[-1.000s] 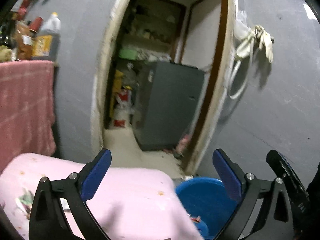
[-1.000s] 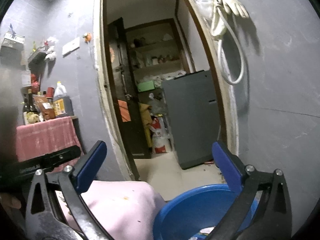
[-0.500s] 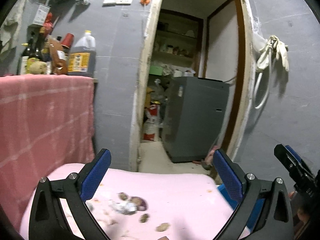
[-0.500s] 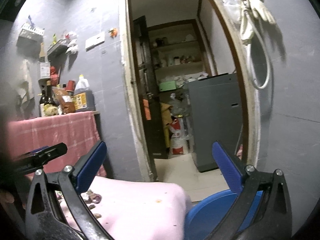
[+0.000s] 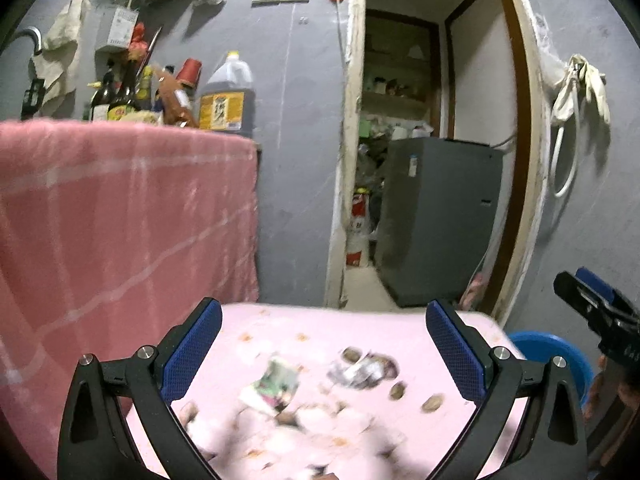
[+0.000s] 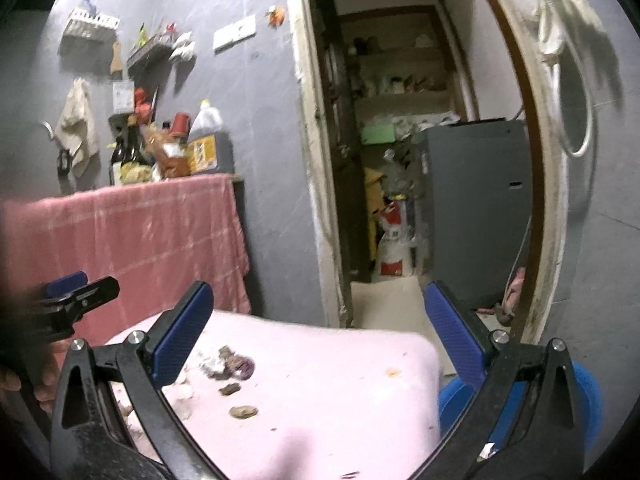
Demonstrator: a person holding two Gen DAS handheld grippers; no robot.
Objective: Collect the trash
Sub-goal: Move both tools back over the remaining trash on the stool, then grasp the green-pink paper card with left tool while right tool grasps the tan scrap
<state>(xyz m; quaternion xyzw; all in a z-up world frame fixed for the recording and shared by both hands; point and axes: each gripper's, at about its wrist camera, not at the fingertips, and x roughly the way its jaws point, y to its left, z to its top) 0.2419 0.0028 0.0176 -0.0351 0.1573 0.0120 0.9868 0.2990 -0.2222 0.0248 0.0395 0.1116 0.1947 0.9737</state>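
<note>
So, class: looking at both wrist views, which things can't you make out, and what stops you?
- Trash on the pink table, left wrist view: motion blur; items unidentifiable.
- Blue basin, right wrist view: contents hidden by the right gripper.
- Oil jug label: too small to read.

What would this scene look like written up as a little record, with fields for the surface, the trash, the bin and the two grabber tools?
surface: pink table, stained
trash: printed wrapper, crumpled scrap and small brown bits scattered on the table
bin: blue tub low beside the table's right end
left gripper: open, holding nothing, above the trash
right gripper: open, holding nothing, over the table
backdrop: pink cloth, bottles, doorway to a storeroom with a grey appliance
</note>
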